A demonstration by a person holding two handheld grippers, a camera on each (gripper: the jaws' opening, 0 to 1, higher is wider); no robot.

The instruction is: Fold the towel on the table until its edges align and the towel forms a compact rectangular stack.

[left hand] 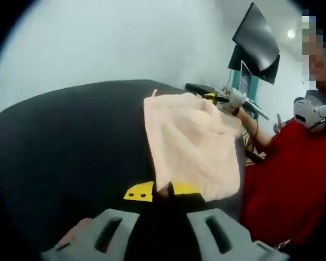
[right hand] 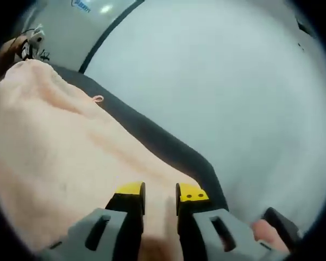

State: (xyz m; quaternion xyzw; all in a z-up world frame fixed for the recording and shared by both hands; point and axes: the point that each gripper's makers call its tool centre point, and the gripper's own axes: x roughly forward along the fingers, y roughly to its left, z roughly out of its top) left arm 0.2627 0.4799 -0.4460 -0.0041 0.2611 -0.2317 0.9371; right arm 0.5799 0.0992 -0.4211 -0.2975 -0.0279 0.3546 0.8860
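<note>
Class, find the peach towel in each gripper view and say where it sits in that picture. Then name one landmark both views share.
Left gripper view: the towel lies right of centre on the dark table, its near corner between the left gripper tips.
Right gripper view: the towel covers the left and lower part, pinched between the right gripper tips.
Shared landmark: the towel's small hanging loop at one corner.

I see a pale peach towel [left hand: 193, 144], plain with a fuzzy nap, lying on a black table [left hand: 70, 147]. My left gripper [left hand: 162, 191] has grey jaws with yellow tips; my right gripper [right hand: 160, 197] has the same grey and yellow. A person [left hand: 296, 179] wears a red shirt. The wall [right hand: 217, 70] behind is pale grey-white.
</note>
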